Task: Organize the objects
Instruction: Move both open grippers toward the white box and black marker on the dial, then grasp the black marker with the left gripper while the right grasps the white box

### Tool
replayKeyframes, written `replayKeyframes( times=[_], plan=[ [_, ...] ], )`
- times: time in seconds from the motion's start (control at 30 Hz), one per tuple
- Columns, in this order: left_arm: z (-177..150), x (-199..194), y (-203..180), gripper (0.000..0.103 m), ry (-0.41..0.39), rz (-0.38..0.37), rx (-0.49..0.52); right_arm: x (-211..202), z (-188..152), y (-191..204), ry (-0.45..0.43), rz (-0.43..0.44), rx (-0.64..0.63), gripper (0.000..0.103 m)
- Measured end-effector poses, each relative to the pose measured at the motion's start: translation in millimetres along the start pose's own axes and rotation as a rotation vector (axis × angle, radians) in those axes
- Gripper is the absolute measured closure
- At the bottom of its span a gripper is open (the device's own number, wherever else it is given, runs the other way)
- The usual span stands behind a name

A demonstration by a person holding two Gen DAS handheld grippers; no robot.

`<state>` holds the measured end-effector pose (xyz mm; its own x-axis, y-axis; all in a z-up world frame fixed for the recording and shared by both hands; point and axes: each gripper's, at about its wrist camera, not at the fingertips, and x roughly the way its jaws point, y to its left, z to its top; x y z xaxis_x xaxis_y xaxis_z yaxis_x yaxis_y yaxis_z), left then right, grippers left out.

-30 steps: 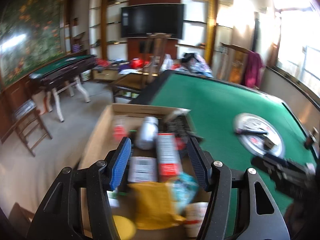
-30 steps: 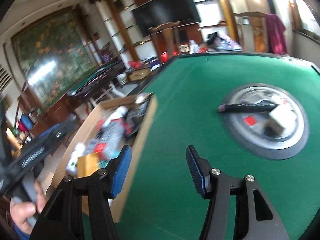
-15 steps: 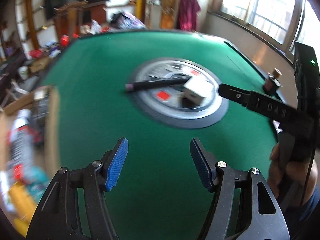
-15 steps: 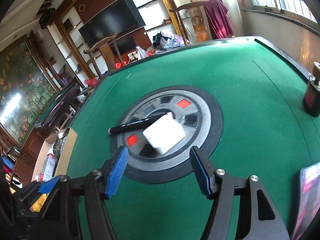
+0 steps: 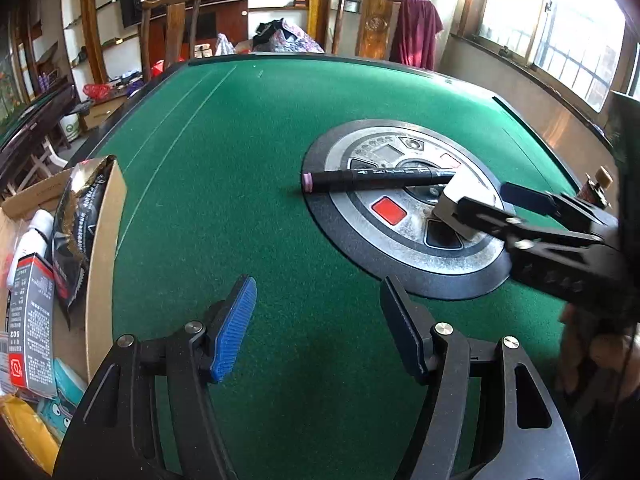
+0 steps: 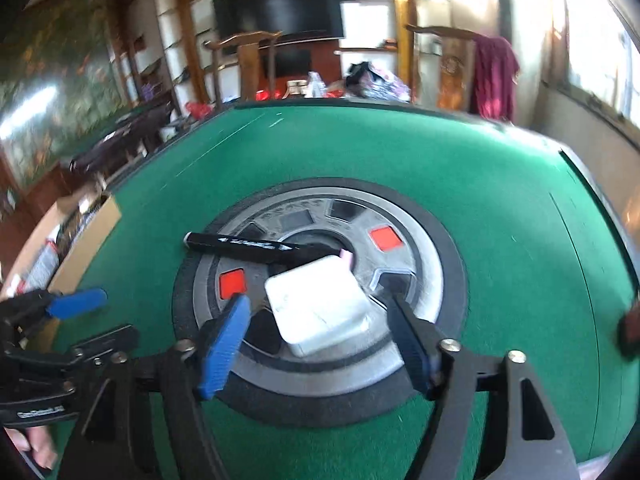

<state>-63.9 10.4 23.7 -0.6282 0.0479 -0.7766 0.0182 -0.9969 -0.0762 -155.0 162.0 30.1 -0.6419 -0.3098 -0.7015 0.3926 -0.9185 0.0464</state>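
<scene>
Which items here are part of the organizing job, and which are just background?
Job items:
- white power adapter, between the open right gripper fingers, not clamped
- black marker
- cardboard box of packets
- left gripper, open, empty

Just lying about:
- round centre console of the green table
- wooden chairs
- TV
- maroon cloth

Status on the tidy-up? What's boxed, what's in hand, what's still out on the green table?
Done: the open cardboard box at the table's edge already holds packets, a bottle and cartons.
In hand: nothing gripped. The right hand-held gripper has just been opening and straddles the white square charger block, pads not pressing on it. The left hand-held gripper is open over bare felt.
Left: the charger and the black marker pen on the round centre console.
</scene>
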Motion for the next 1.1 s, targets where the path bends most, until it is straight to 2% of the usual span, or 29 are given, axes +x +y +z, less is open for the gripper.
replayKeyframes(
  times=[0.03,0.1,0.17,0.2,0.23,0.33,0.43,0.53,0.7,0.77,0.9,1.1],
  plan=[
    [0,0,-1,0.038,0.002,0.000,0.005,5,1,4,0.015,-0.021,-0.018,0.027],
    [0,2,-1,0.038,0.006,0.003,0.012,9,1,6,0.034,-0.005,-0.034,0.027],
    [1,1,1,0.038,0.006,0.004,0.009,12,0,7,0.049,-0.020,-0.036,0.037],
    [1,1,3,0.038,0.005,0.005,0.008,14,-2,6,0.079,-0.011,-0.031,0.051],
    [1,0,4,0.038,0.003,0.006,0.008,16,-6,7,0.109,-0.001,-0.028,0.053],
    [1,0,7,0.038,0.002,0.004,0.006,9,-18,12,0.128,-0.023,-0.034,0.053],
    [0,-3,7,0.038,-0.009,-0.013,0.010,-12,-27,7,0.127,0.002,0.059,0.053],
    [3,-8,3,0.038,-0.026,-0.058,0.037,-46,-37,0,0.082,-0.005,0.127,0.054],
    [20,-9,-18,0.038,-0.015,-0.074,0.132,-61,-54,-11,0.087,0.004,0.172,0.054],
    [33,-4,-30,0.038,0.005,-0.069,0.217,-60,-51,-15,0.102,0.022,0.175,0.054],
    [60,24,-46,0.038,0.029,-0.004,0.371,-59,-54,-17,0.117,0.045,0.178,0.053],
    [85,62,-59,0.038,0.086,0.002,0.503,-58,-54,-25,0.132,0.059,0.213,0.053]
  ],
)
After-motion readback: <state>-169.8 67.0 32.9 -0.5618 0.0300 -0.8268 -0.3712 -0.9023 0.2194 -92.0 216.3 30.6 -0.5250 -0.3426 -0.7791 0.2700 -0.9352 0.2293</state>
